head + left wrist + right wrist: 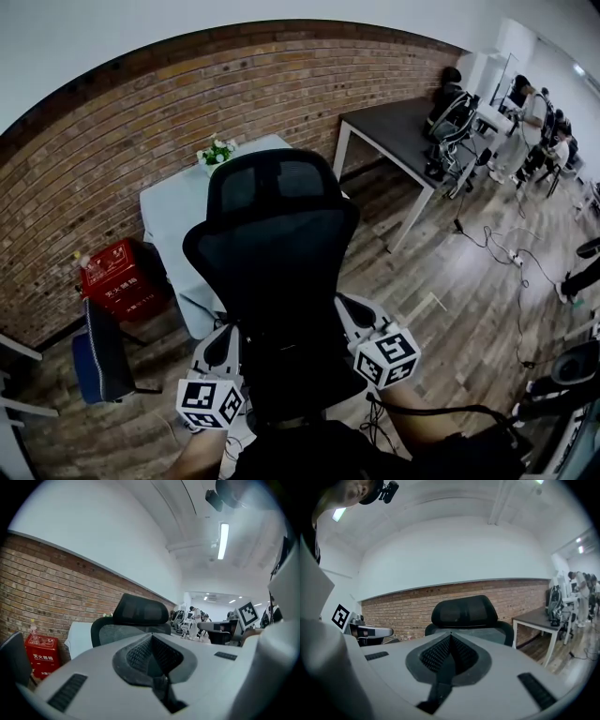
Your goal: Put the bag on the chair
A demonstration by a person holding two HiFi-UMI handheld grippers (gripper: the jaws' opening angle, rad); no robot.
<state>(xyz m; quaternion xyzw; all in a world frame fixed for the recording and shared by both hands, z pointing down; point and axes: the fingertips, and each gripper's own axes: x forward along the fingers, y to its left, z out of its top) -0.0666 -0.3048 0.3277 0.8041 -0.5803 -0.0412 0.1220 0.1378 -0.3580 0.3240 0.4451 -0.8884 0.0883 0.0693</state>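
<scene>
A black mesh office chair (272, 244) stands right in front of me, its back towards me. My left gripper (232, 330) and right gripper (345, 302) are at either side of its lower back. A black mass between them merges with the chair, so I cannot make out the bag's shape. In the left gripper view the jaws (151, 641) are shut on a dark strap (161, 688) that hangs out below the pads, with the chair (140, 611) beyond. The right gripper view shows the same: shut jaws (450, 641), a dark strap (440, 681), the chair's headrest (464, 611) ahead.
Behind the chair is a table with a pale cloth (178, 202) and a small pot of flowers (217, 152). A red box (122, 277) and a blue-and-black chair (98, 361) are at the left. A dark desk (394, 127), seated people (539, 122) and floor cables (497, 248) lie right.
</scene>
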